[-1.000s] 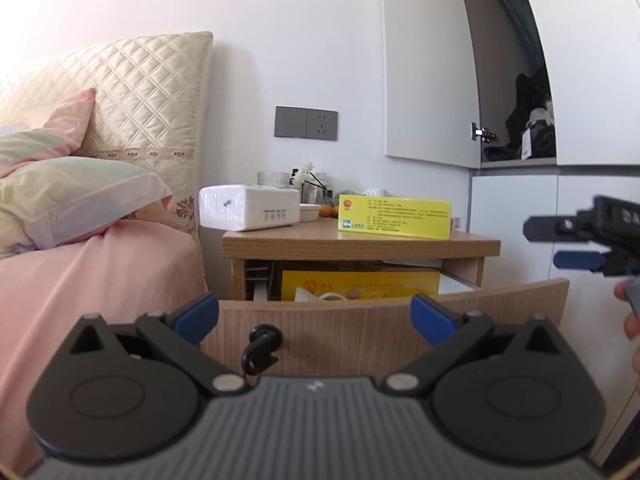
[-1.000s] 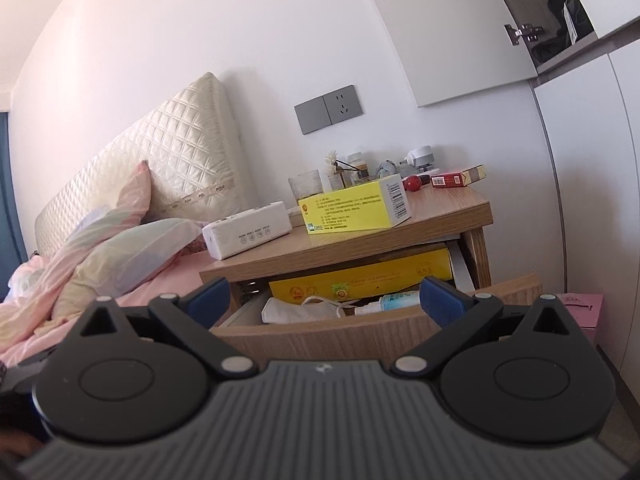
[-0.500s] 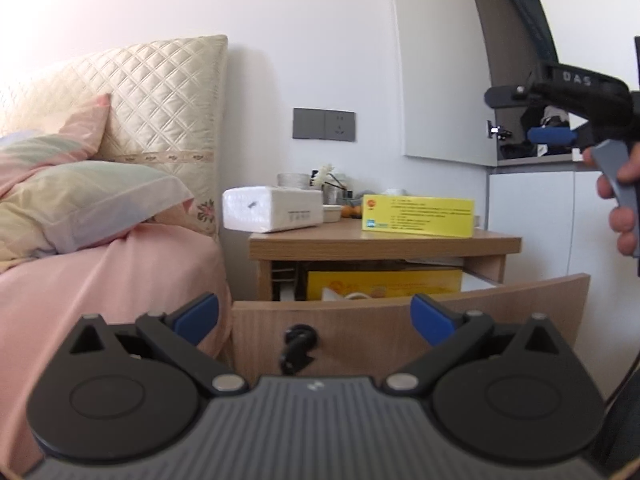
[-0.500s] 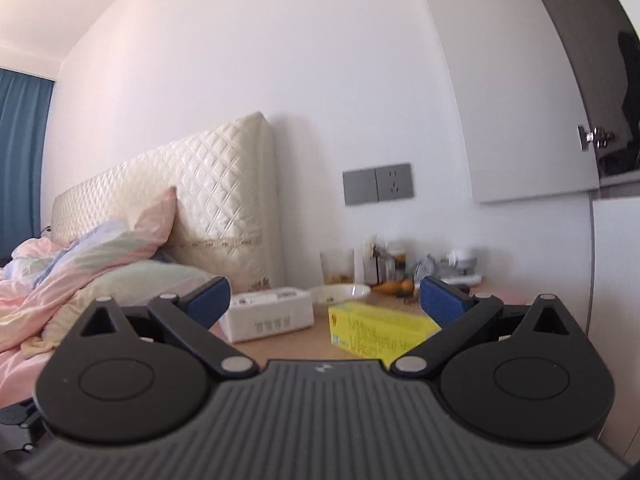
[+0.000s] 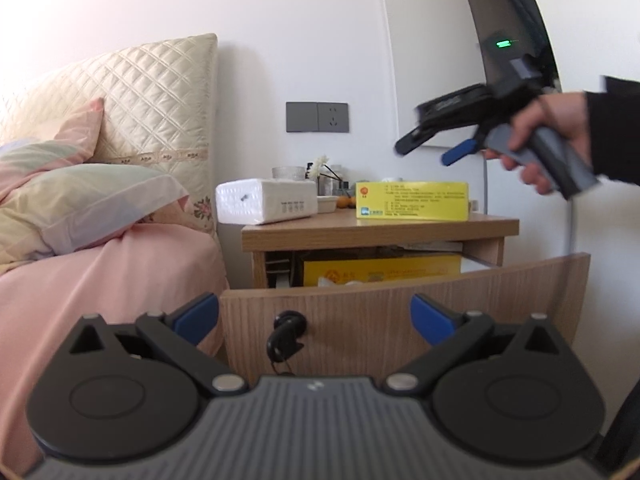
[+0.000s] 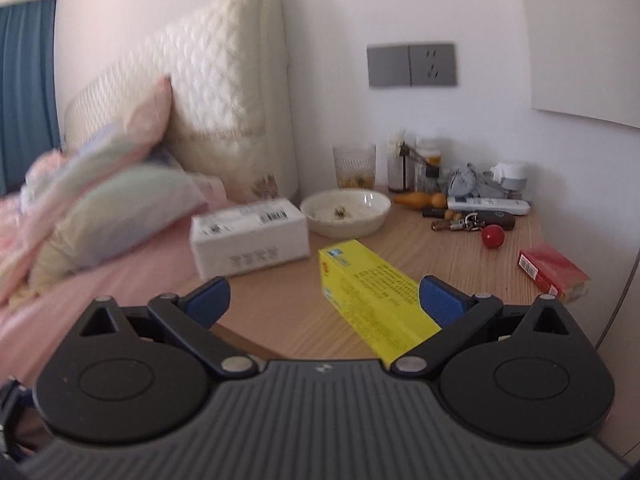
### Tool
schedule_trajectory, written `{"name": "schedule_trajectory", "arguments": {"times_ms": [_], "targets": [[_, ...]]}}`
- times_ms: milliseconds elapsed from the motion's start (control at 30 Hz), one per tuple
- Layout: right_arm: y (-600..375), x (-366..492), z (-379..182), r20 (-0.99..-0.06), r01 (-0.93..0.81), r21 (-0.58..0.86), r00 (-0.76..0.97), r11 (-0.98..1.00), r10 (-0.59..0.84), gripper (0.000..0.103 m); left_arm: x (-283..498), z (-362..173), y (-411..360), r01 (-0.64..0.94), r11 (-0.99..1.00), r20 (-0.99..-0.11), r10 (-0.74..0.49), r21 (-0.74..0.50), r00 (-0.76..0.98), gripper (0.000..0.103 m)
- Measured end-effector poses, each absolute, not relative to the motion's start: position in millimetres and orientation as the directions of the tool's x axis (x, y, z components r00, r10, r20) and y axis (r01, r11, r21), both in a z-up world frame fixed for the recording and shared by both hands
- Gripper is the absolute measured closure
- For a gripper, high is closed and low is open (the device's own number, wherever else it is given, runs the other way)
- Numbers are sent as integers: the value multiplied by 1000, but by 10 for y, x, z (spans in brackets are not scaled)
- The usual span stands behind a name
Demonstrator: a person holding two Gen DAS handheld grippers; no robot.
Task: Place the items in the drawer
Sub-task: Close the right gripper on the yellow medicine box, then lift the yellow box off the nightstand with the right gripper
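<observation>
My right claw (image 6: 324, 296) wide apart, empty, above yellow box (image 6: 372, 296) on tabletop (image 6: 460, 256), lined up for grab. Left claw (image 5: 314, 318) released, waiting near pulled-out drawer (image 5: 400, 312), ready for box.

The long yellow cardboard box (image 6: 372, 300) printed with dark text lies flat on the wooden nightstand surface (image 6: 460, 256), near its front edge, just beside a white rectangular tissue pack (image 6: 250, 236). Below, the light wood drawer (image 5: 400, 312) stands pulled open — a black key (image 5: 285, 334) hangs in its front lock.
</observation>
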State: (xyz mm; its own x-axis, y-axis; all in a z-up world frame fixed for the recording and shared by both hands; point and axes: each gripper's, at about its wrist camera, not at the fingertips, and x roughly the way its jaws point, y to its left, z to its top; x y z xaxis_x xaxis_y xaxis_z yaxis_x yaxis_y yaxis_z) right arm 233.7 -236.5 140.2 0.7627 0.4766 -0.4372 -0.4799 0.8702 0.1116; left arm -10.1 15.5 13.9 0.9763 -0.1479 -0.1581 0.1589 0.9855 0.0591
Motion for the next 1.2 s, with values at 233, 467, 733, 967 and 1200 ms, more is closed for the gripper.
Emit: {"name": "schedule_trajectory", "arguments": {"times_ms": [233, 467, 733, 967, 1200], "targets": [[-2211, 2799, 1273, -553, -485, 12, 725, 874, 410, 0, -53, 81, 126, 160, 985, -190, -146, 60, 971, 0], [-2052, 3003, 1102, -612, -514, -13, 683, 858, 399, 24, -89, 58, 78, 178, 980, -187, -159, 85, 969, 0], [-2028, 3044, 1080, -622, -494, -50, 695, 868, 360, 47, -104, 36, 55, 188, 978, -194, -168, 90, 967, 0], [-2003, 3000, 1129, -626, -507, -80, 696, 858, 353, 60, -116, 34, 48, 196, 977, -196, -176, 84, 965, 0], [-2029, 2880, 1238, -598, -505, -93, 718, 858, 357, 60, -100, 35, 48, 195, 977, -199, -175, 86, 964, 0]]}}
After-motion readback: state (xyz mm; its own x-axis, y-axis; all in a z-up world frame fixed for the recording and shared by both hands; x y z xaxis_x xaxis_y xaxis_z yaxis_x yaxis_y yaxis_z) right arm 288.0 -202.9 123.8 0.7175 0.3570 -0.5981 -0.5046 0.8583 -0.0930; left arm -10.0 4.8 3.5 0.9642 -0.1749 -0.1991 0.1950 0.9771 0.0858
